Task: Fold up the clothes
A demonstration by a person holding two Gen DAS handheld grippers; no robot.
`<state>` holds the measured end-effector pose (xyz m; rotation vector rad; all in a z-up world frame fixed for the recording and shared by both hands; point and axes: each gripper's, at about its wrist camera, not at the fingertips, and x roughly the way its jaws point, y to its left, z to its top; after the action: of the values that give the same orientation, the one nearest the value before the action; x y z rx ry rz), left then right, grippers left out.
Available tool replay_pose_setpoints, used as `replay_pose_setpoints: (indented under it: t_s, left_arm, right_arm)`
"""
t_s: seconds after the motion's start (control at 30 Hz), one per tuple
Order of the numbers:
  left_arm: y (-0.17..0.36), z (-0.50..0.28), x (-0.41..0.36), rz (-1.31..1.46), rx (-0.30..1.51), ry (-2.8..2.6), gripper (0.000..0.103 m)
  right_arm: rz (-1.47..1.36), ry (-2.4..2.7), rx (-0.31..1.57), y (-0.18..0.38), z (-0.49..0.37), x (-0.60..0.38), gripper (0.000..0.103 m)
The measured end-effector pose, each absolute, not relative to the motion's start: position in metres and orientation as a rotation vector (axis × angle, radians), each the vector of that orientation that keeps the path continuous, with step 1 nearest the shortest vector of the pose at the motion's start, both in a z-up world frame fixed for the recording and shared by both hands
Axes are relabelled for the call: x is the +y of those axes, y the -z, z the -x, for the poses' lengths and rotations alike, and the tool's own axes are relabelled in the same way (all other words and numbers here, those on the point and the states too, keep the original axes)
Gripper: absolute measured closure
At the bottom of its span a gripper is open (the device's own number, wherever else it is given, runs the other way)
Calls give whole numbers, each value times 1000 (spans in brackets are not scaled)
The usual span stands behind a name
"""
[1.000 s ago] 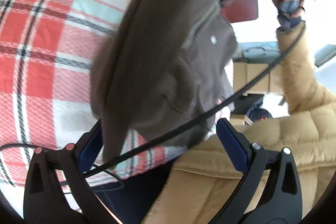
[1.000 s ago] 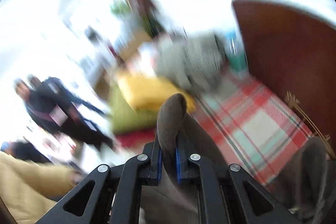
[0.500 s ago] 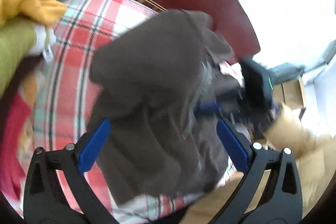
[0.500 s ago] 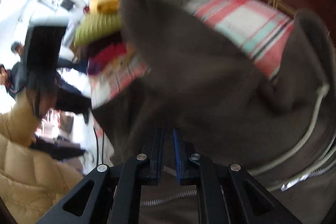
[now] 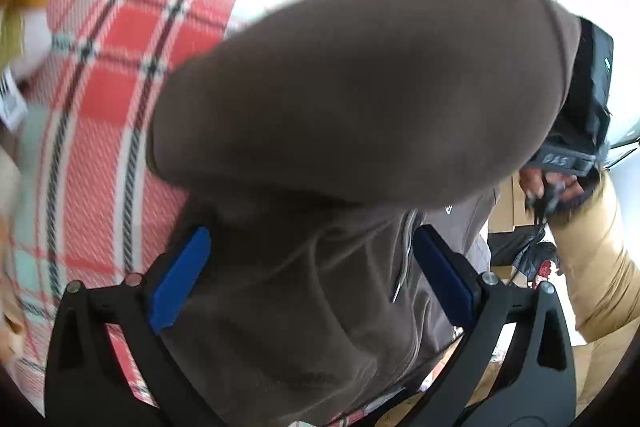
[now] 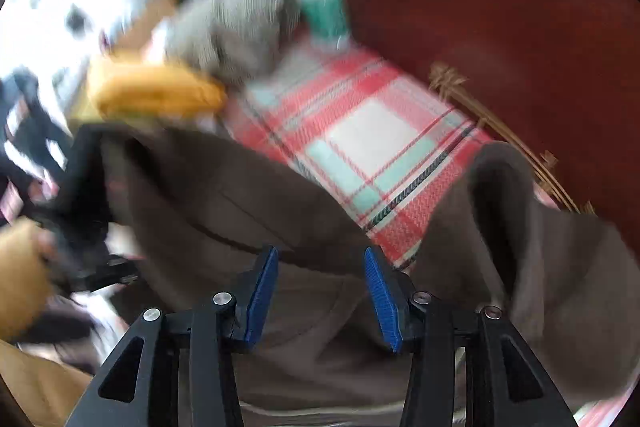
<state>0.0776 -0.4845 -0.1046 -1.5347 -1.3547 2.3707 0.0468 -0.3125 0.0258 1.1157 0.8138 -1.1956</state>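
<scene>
A brown zip-up hoodie [image 5: 360, 99] lies on the red, white and teal plaid bedspread [image 5: 100, 99]. One fold bulges up in front of the left wrist camera. My left gripper [image 5: 312, 267] is open, its blue pads on either side of the fabric just above it. The hoodie also shows in the right wrist view [image 6: 224, 203]. My right gripper [image 6: 320, 283] is open over the hoodie, holding nothing. The other gripper and hand show at the left of the right wrist view [image 6: 80, 227].
A dark red headboard [image 6: 500, 7] stands behind the bed. A yellow garment [image 6: 156, 95] and a grey striped garment [image 6: 240, 27] lie in a pile at the far side of the bedspread [image 6: 380, 139]. The person's tan padded sleeve [image 5: 600, 251] is at right.
My right gripper was shut on the hoodie and has opened, letting it go onto the bed. The hoodie dropped from hanging to lying. My left gripper came down closer over it.
</scene>
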Motion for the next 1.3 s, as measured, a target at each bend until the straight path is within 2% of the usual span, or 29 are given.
replay_pose_setpoints:
  t_s: [0.13, 0.17, 0.23, 0.27, 0.47, 0.57, 0.63, 0.67, 0.7, 0.8, 0.9, 0.93, 0.97, 1.0, 1.07, 1.3]
  left_arm:
    - [112, -87, -479, 1514, -1405, -2357, 2]
    - [113, -90, -479, 1507, -1417, -2359, 2]
    - [111, -97, -479, 1483, -1440, -2363, 2]
    - [111, -100, -479, 1471, -1452, -2364, 2]
    - [103, -115, -483, 1422, -1481, -2408, 2]
    - [97, -117, -487, 1397, -1499, -2439, 2]
    - [95, -118, -489, 1393, -1493, -2468, 2]
    - [94, -118, -490, 1396, -1485, -2481, 2]
    - [95, -118, -491, 1400, -1481, -2485, 2]
    - [106, -113, -492, 1440, -1476, -2468, 2]
    - [114, -112, -488, 1473, -1464, -2448, 2]
    - [116, -110, -488, 1478, -1465, -2443, 2]
    - [118, -109, -487, 1484, -1467, -2439, 2]
    - [117, -110, -487, 1482, -1469, -2436, 2]
    - [112, -115, -486, 1468, -1474, -2435, 2]
    - [64, -143, -489, 1266, -1464, -2490, 2]
  right_arm:
    - [-1091, 1062, 995, 11, -74, -344, 54]
    - [-1092, 1051, 1019, 19, -77, -351, 58]
    - [-1095, 1046, 1010, 23, -78, -363, 94]
    - [-1097, 1045, 998, 23, -77, -369, 102]
    - [-997, 1158, 701, -68, -54, -412, 103]
    - [-973, 1212, 620, -104, -46, -425, 96]
    - [-1119, 1168, 517, -103, -34, -420, 74]
    - [-1212, 1122, 441, -94, -27, -413, 46]
    - [-1303, 1073, 364, -85, -21, -407, 38]
    - [-1521, 983, 271, -53, -16, -388, 36]
    - [-1676, 932, 303, -13, -31, -386, 34]
    - [-1671, 933, 326, -7, -39, -385, 35]
    - [-1638, 943, 347, -5, -48, -384, 56]
    - [-1604, 952, 368, -2, -57, -383, 90]
    - [-1519, 996, 402, -4, -70, -378, 93]
    - [-966, 1044, 337, -108, -121, -304, 95]
